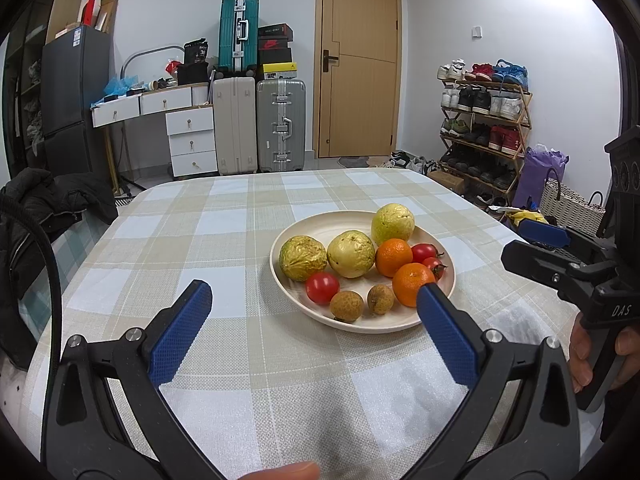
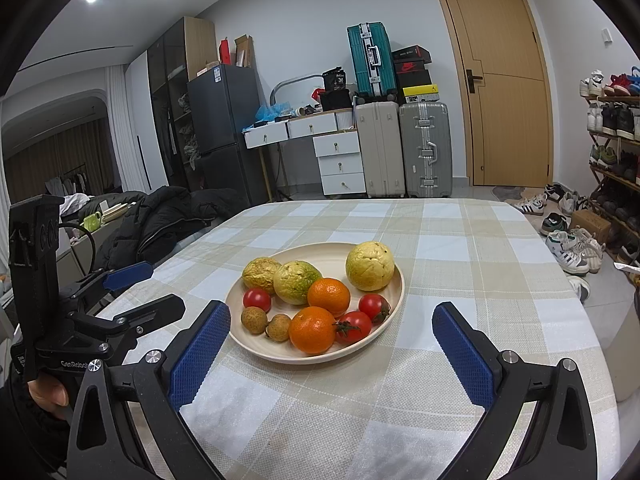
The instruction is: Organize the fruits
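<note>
Tabletop (image 1: 248,240), checked beige-and-white cloth, fills the lower half of both views. Cream plate (image 1: 450,284) sits centre-right in the left wrist view, centre in the right wrist view. On the plate: three yellow-green guavas (image 1: 351,254) along the far side, two oranges (image 1: 394,257) touching each other, three red tomatoes (image 1: 322,288), two brown longans (image 1: 347,306) at the near rim. Left hand-held gripper (image 1: 314,294): jaws spread wide, nothing between them, low in frame before the plate. Right hand-held gripper (image 2: 332,318): likewise wide, empty.
</note>
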`<action>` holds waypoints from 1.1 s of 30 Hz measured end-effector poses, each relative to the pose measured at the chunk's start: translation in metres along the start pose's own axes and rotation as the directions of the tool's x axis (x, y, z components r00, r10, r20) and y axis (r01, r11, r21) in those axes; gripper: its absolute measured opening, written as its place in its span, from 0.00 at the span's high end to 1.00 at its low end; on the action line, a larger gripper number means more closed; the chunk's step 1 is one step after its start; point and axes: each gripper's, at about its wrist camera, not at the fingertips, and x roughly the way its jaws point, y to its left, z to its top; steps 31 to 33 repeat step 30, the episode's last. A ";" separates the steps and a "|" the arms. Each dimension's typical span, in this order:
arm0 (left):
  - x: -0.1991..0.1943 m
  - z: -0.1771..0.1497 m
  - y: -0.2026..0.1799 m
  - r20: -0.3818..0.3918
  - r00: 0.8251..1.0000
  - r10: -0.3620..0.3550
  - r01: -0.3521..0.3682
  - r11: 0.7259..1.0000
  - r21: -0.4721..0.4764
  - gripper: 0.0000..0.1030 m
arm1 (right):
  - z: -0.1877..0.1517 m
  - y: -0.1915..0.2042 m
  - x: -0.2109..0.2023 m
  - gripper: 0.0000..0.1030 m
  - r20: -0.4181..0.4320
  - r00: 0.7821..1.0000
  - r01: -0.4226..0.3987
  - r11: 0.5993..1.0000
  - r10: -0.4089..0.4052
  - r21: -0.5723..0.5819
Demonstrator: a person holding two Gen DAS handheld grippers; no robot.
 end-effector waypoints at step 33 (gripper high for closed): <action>0.000 0.000 0.000 0.003 1.000 0.005 -0.005 1.000 0.002 0.01 | 0.000 0.000 0.000 0.00 0.000 1.000 -0.001 1.000 0.001 0.000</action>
